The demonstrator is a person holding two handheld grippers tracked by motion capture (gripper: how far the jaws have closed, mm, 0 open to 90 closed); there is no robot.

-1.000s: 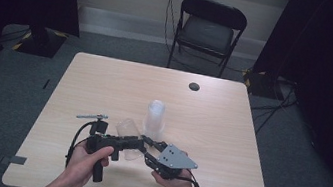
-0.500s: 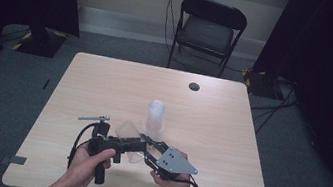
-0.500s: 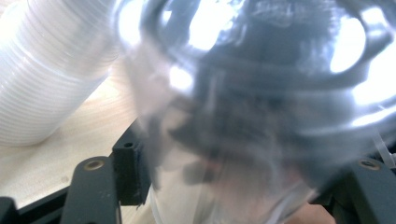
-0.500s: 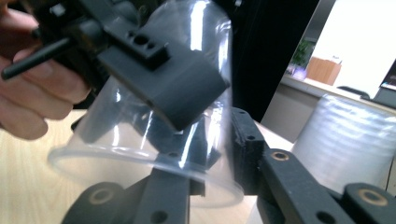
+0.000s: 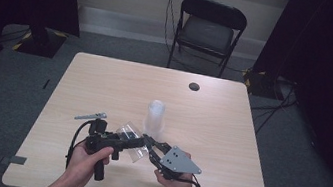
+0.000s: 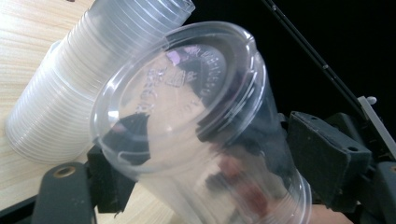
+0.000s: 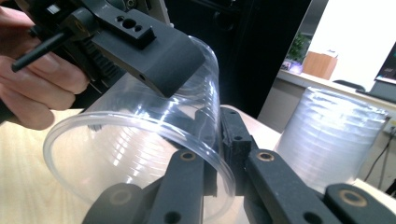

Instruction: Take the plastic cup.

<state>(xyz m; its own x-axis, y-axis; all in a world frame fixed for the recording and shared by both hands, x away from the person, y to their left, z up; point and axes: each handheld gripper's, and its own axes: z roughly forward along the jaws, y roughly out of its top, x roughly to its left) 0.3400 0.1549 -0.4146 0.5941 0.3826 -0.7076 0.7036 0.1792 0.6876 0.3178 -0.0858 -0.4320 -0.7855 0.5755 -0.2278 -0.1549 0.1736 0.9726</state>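
A: High view is showing the table (image 5: 229,134) with the stack of clear cups (image 5: 155,117) standing upright near its middle, and both grippers meeting just in front of it over a single clear cup (image 5: 130,139).

B: And the left gripper (image 5: 134,141) is clamping that cup's wall near the base, one jaw outside it, so it is lying sideways off the table.

A: In the right gripper view, the right gripper (image 7: 219,154) is pinching the rim (image 7: 140,140), one jaw inside, one outside.

B: I'm judging this a handover or a pull-apart. The thin wall is flexing easily, so squeeze lightly, pull straight along the cup's axis, and avoid twisting.
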